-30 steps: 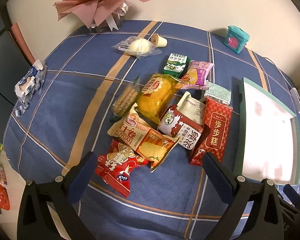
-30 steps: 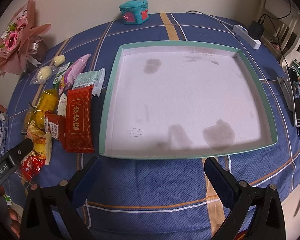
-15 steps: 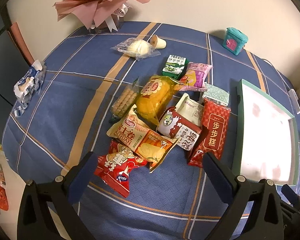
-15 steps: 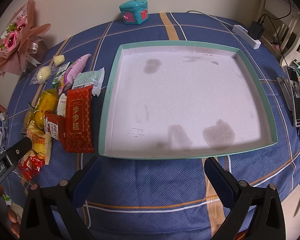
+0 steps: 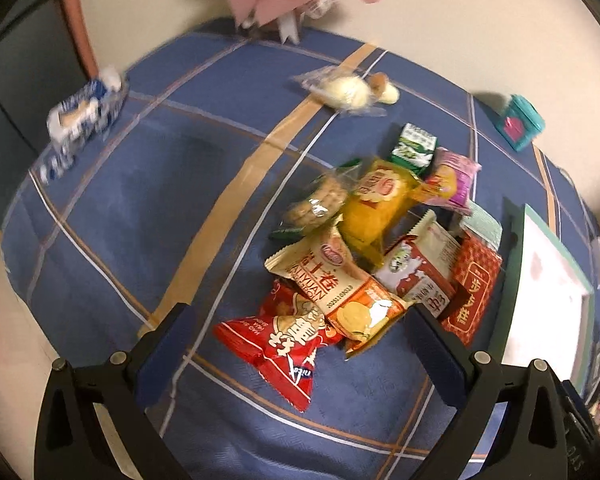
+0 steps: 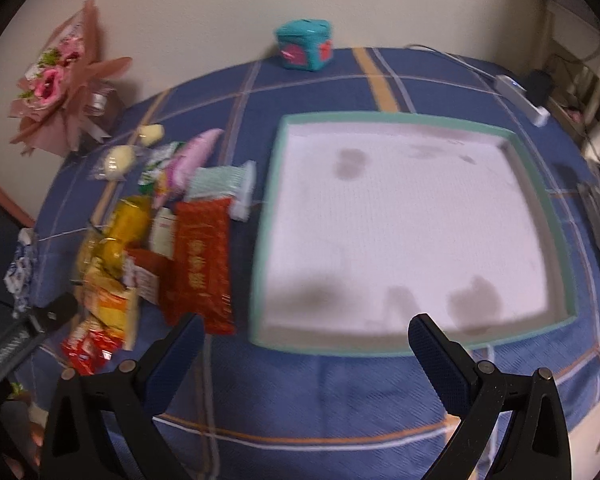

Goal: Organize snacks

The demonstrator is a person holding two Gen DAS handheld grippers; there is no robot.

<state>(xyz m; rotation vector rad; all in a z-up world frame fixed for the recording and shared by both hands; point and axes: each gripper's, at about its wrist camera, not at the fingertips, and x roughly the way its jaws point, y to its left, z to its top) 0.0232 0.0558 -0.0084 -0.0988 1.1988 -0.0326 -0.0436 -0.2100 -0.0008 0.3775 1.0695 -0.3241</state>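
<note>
- Left gripper (image 5: 300,332): jaws spread wide, holding nothing, hanging over the near end of the snack pile.
- Right gripper (image 6: 304,340): jaws spread wide, empty, above the near edge of the tray.
- Tray (image 6: 540,184): green-rimmed, white stained floor, nothing in it; right of the snacks.
- Snack pile (image 5: 380,248): overlapping packets on the worktop (image 5: 140,208), just left of the tray.
- Red candy packet (image 5: 284,340): nearest item, between the left gripper's fingers in view.
- Long red packet (image 6: 202,268): lies just beside the tray's left wall.
- Yellow packet (image 5: 376,208): mid-pile.
- Teal box (image 6: 305,50): far edge, by the wall.
- Pink bouquet (image 6: 56,84): far left.
</note>
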